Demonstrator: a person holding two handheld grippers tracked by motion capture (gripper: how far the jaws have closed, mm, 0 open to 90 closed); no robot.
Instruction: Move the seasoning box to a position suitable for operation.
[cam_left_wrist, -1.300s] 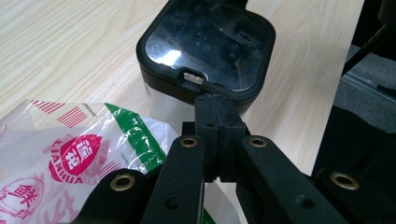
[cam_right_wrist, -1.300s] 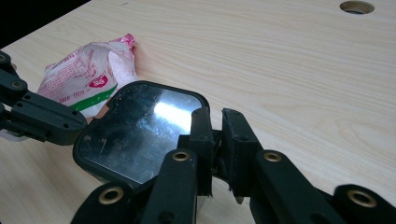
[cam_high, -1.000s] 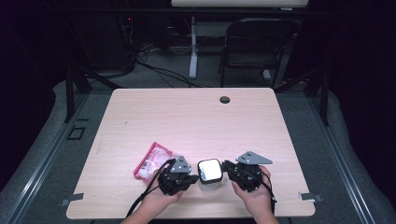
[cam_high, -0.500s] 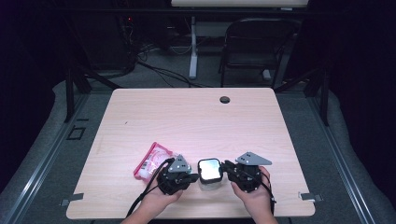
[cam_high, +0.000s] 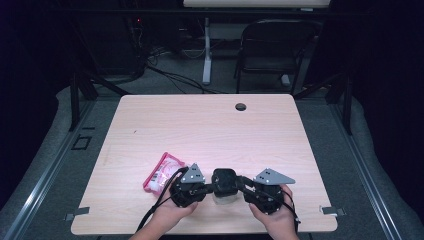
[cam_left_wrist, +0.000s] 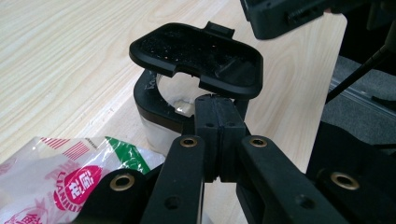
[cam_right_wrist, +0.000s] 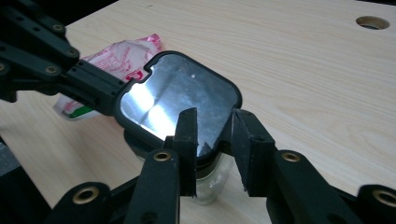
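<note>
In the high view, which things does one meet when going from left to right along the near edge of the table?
Red and white packet → left hand-held gripper → small jar with the black lid → right hand-held gripper.

The lid (cam_left_wrist: 198, 56) is black, the jar (cam_left_wrist: 161, 109) clear, perhaps brown-rimmed; the packet (cam_left_wrist: 56, 179) is pink, white and green; the table (cam_high: 200, 130) is pale wood-grain.
</note>
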